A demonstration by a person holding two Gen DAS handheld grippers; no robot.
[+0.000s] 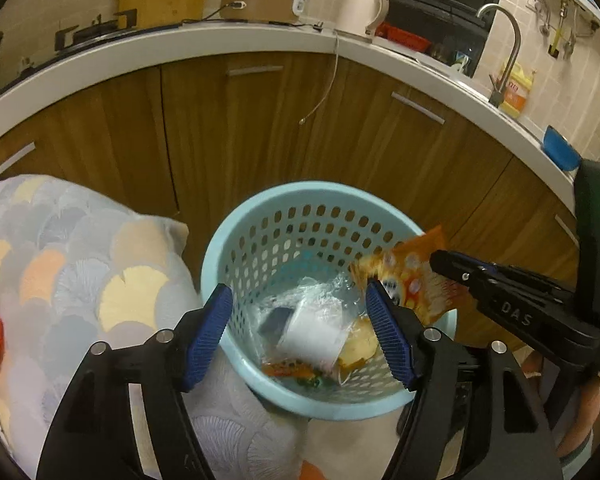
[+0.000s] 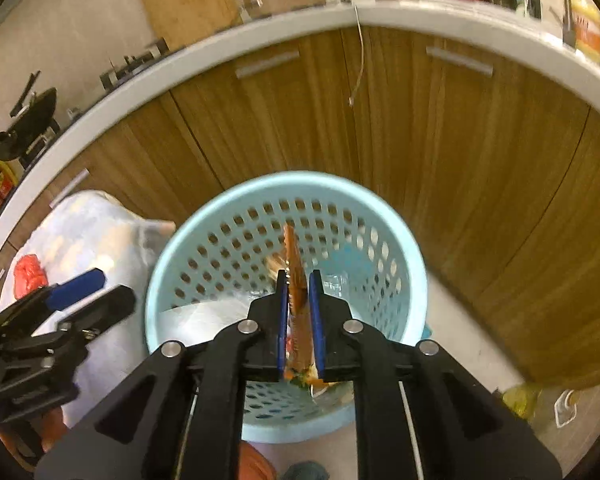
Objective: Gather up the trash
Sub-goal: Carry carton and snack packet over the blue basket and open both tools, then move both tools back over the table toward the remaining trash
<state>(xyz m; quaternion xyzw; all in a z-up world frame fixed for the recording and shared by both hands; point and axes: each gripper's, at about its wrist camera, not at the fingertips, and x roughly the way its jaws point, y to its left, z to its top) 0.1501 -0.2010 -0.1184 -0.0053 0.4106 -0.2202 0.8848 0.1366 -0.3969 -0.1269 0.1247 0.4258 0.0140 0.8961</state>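
Observation:
A light blue perforated trash basket (image 1: 260,216) stands on the floor in front of wooden cabinets; it also shows in the right wrist view (image 2: 228,208). Inside lie clear plastic, a white cup (image 1: 314,334) and food scraps. My right gripper (image 2: 299,280) is shut on an orange snack wrapper (image 2: 294,264) and holds it over the basket's opening; the wrapper also shows in the left wrist view (image 1: 412,280). My left gripper (image 1: 300,300) is open and empty, just above the basket's near rim.
A table with a patterned cloth (image 1: 80,264) stands left of the basket, with a red item (image 2: 28,274) on it. Wooden cabinets (image 1: 240,132) under a white countertop (image 1: 204,42) stand behind. A cord (image 1: 324,92) hangs from the counter.

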